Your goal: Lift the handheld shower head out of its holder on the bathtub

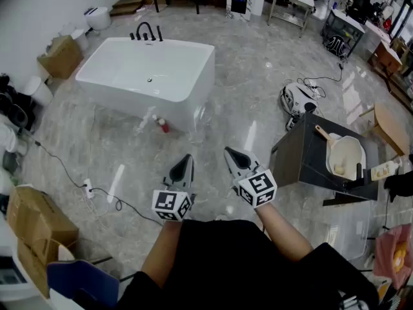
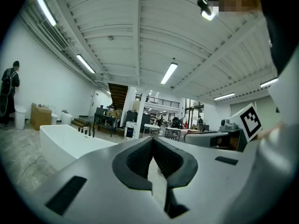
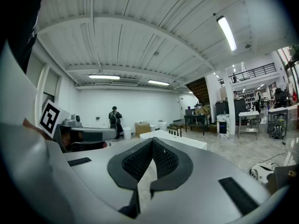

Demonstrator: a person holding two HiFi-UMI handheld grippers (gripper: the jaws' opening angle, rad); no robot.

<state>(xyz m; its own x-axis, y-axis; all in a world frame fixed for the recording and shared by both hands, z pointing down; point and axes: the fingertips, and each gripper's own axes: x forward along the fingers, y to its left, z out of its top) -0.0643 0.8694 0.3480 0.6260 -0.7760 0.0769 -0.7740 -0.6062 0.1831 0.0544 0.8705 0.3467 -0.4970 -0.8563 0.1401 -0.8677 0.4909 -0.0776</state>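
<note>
Black shower head (image 1: 158, 35) on bathtub (image 1: 132, 88), well beyond left tool (image 1: 186, 160), right tool (image 1: 230, 152)

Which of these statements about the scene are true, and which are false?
1. The left hand-held gripper and the right hand-held gripper are both shut and empty. True.
2. The left hand-held gripper touches the tub. False: both grippers are well short of it, over the floor.
3. A black faucet stands on the tub's far rim. True.
4. The tub is full of water. False: it is empty and its drain shows.
5. The pan lies on the floor. False: it lies on the dark table at the right.
</note>
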